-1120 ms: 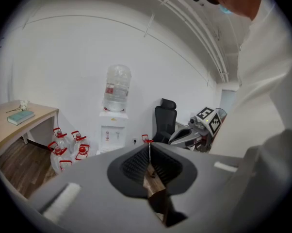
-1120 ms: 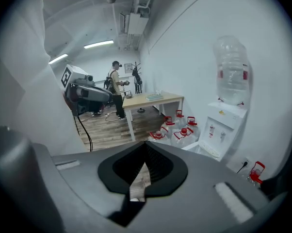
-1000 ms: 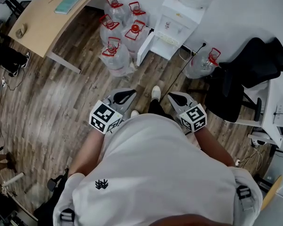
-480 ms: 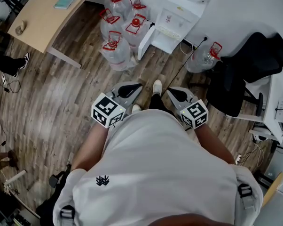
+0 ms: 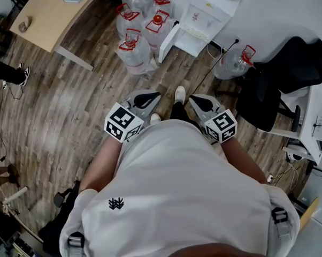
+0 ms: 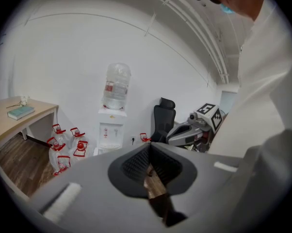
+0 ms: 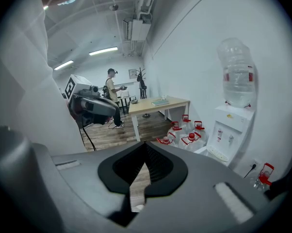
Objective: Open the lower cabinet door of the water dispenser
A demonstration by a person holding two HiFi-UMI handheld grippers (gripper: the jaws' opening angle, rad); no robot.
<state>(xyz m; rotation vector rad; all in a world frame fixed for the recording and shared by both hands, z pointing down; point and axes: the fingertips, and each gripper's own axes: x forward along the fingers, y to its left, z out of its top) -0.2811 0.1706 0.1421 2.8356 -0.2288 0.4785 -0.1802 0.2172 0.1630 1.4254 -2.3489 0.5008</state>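
Note:
The white water dispenser (image 5: 206, 15) stands against the far wall with a clear bottle (image 6: 117, 86) on top. The dispenser (image 6: 110, 130) also shows in the left gripper view, and the dispenser (image 7: 231, 127) stands at the right of the right gripper view. Its lower cabinet front (image 5: 188, 47) is small and far off, so I cannot tell how the door stands. My left gripper (image 5: 150, 96) and right gripper (image 5: 196, 99) are held close to the body, well short of the dispenser. The left gripper (image 6: 150, 152) and right gripper (image 7: 146, 147) are both shut with nothing between the jaws.
Several red-capped water jugs (image 5: 139, 25) crowd the floor left of the dispenser, and one jug (image 5: 233, 63) lies to its right by a cable (image 5: 209, 74). A wooden desk (image 5: 48, 15) is far left, a black office chair (image 5: 278, 84) right. A person (image 7: 112, 93) stands far back.
The head view has shifted slightly, so the dispenser and jugs sit a little higher in the picture. Both grippers stay shut in front of the body.

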